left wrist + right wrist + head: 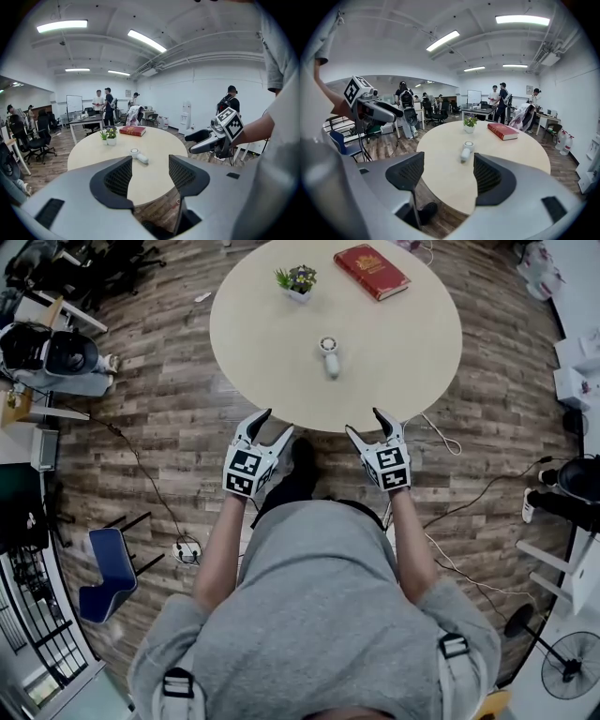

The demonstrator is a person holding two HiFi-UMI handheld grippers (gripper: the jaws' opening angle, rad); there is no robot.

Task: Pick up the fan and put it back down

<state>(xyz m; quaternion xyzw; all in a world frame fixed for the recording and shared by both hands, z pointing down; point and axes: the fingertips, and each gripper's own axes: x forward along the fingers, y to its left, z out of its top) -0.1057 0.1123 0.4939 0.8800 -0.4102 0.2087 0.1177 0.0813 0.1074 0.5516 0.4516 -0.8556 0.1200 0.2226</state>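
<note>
The person stands at the near rim of the round table (pixel 246 343) with 2 grippers held out side by side, fingertips about level with the table edge. The left gripper (pixel 275 427) has its fingers (pixel 117 178) spread wide, with nothing between them. The right gripper (pixel 364 423) is the same: its fingers (pixel 490 176) are well apart and hold nothing.

The fan (pixel 329 356), a small white handheld one, lies on its side on the tabletop, well ahead of both sets of fingertips. It sits opposite the space between the 2 grippers, somewhat closer to the right one. Its round head points away from the fingers and its handle points back toward them. Farther beyond the fan are a little potted plant (pixel 298 281) and a red book (pixel 371 271), both well clear of it.

To my eye this is the reach, the first step, with nothing picked up so far. The next move calls for 1 gripper, likely the right, to go forward over the table and come down with a finger on each side of the handle before closing. The handle already runs along the reach, so little wrist turn seems needed. It looks smooth and rounded, so a glancing touch might roll it.
</note>
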